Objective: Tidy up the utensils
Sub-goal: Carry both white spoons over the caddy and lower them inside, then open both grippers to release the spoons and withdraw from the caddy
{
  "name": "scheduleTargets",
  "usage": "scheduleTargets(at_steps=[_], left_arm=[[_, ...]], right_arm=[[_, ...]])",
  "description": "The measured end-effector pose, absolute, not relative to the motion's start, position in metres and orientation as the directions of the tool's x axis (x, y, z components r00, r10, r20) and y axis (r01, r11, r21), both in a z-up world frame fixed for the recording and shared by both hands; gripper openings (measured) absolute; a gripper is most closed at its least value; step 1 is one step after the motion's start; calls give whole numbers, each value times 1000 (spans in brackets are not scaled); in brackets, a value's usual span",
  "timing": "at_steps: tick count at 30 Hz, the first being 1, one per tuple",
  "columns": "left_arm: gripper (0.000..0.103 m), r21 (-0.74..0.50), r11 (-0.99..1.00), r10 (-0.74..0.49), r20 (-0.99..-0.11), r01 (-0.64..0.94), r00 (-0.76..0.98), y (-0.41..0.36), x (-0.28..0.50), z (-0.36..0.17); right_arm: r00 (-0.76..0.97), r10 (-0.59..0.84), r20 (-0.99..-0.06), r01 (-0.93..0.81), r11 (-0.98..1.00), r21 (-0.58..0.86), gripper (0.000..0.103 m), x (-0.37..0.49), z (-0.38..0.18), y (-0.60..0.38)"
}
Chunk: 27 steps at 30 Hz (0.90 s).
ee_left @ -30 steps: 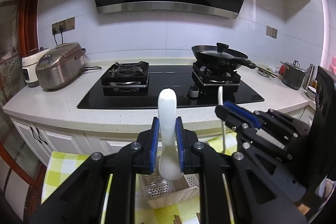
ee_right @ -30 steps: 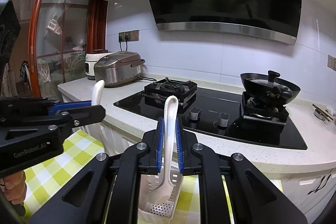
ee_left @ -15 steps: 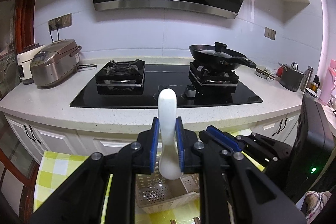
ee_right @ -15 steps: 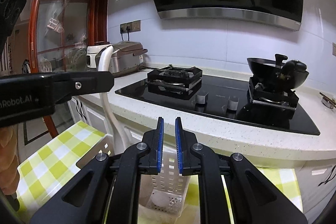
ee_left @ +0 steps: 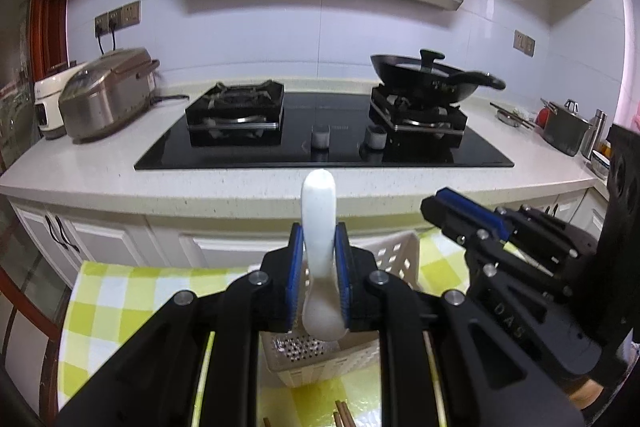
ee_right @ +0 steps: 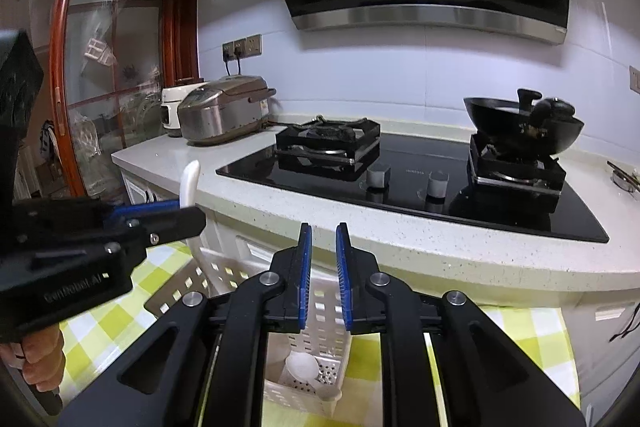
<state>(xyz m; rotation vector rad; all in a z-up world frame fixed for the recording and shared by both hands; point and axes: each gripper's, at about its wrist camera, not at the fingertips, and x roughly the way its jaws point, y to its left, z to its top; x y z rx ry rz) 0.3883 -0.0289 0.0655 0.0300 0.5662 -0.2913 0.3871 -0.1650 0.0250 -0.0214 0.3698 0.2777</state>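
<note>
White spoon stands upright between the blue pads of your left gripper, pinched at mid-handle with its bowl hanging just above the perforated floor of the white utensil basket. The jaws press on the handle from both sides, nearly closed around it. From the right wrist view the same spoon's handle tip pokes up above your left gripper, over the basket's near corner.

Your right gripper holds nothing: its jaws have just been opening a little and now stand at a narrow gap, with bare air between the pads and the basket directly below them. A second white spoon lies inside that basket, bowl down on the holed floor (its handle is hidden behind the gripper frame).

The basket sits on a yellow-and-white checked cloth, in front of the white countertop with the black gas hob. A black wok sits on the far burner, and a metallic rice cooker stands at the counter's other end. Your hand shows at the lower edge, wrapped around the left gripper's handle.
</note>
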Motion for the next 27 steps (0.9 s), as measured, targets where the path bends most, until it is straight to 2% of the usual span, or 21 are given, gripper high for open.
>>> scheduleTargets(at_steps=[5,10,11,12,13,18,19,21,23,27], left_arm=[[17,-55,961,-255,-546,269,798,-27,390,54],[19,-63,965,-246,-548,254,799,-20,387,50],[26,-63,966,-245,-545,252,802,-18,384,51],[39,-61,966,-242,-542,249,805,-17,383,53],[44,-54,969,-232,-536,242,812,-17,380,54],[47,-42,974,-210,-521,222,827,-13,366,62],[49,-44,976,-204,-520,212,830,-10,362,62],[62,-52,982,-184,-515,184,837,-2,350,60],[67,-57,986,-163,-521,157,838,8,337,53],[72,-60,990,-139,-552,127,822,23,313,31]], right_arm=[[898,255,-359,-259,965,38,32,387,23,-172],[895,250,-369,-249,967,52,32,381,19,-181],[894,250,-371,-248,967,55,32,379,18,-182],[894,249,-372,-246,968,57,33,377,17,-183],[894,246,-373,-242,968,58,33,374,16,-184],[892,242,-381,-234,970,69,33,359,16,-190],[890,245,-384,-235,969,74,33,354,15,-192],[885,250,-393,-235,968,86,35,345,11,-194],[874,250,-417,-229,968,101,41,335,1,-196],[836,255,-486,-218,967,132,42,314,-27,-197]])
